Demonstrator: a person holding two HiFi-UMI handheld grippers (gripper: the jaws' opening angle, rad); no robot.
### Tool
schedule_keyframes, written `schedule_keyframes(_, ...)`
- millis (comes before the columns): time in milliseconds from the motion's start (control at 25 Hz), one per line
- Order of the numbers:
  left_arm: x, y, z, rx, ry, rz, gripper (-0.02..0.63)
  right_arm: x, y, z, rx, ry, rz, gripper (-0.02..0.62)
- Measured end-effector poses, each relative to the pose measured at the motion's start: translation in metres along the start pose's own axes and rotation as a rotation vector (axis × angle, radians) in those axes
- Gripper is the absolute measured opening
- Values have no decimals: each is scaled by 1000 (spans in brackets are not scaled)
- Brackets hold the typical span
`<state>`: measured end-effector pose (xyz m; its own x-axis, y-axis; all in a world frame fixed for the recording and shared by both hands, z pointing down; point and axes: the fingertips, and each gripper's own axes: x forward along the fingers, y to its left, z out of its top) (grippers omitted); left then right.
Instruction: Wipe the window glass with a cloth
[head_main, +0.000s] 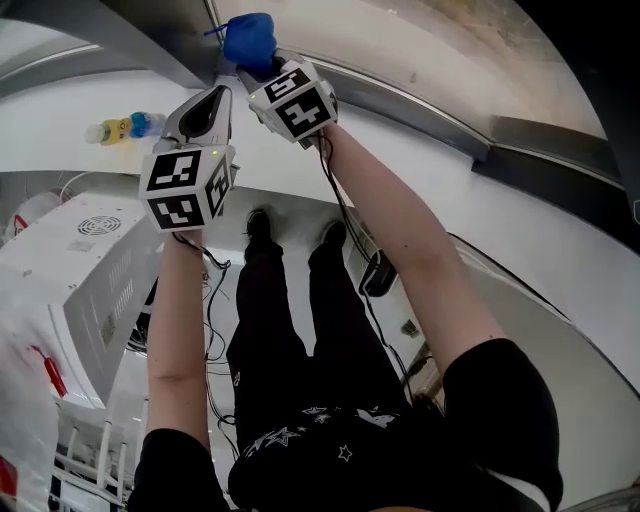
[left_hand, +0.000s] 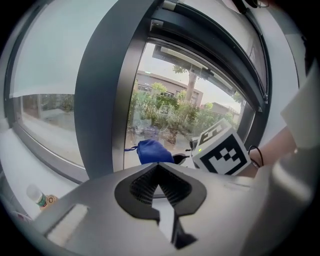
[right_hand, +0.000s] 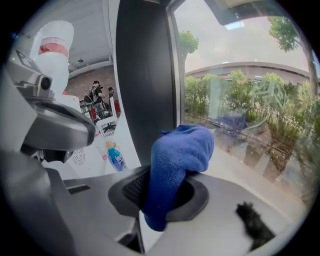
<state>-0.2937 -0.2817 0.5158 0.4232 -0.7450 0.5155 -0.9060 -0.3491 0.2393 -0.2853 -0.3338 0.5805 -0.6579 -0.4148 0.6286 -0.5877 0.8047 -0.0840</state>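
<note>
The right gripper is clenched on a bunched blue microfibre cloth at the clear window glass just beside the dark grey window post, and the left gripper is pinched closed on nothing near that post, so wiping looks barely begun, with most of the pane left.
</note>
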Motion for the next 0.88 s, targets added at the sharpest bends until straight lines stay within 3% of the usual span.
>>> schedule_keyframes(360, 19, -35, -10, 28, 48, -30, 8, -53, -36, -51, 88, 12, -57, 72)
schedule_keyframes(600, 40, -96, -12, 75, 63, -85, 8, -118, -69, -105, 146, 19, -133, 72)
schedule_keyframes(880, 69, -206, -16, 127, 78, -176, 8, -221, -131, -172, 214, 18, -250, 72)
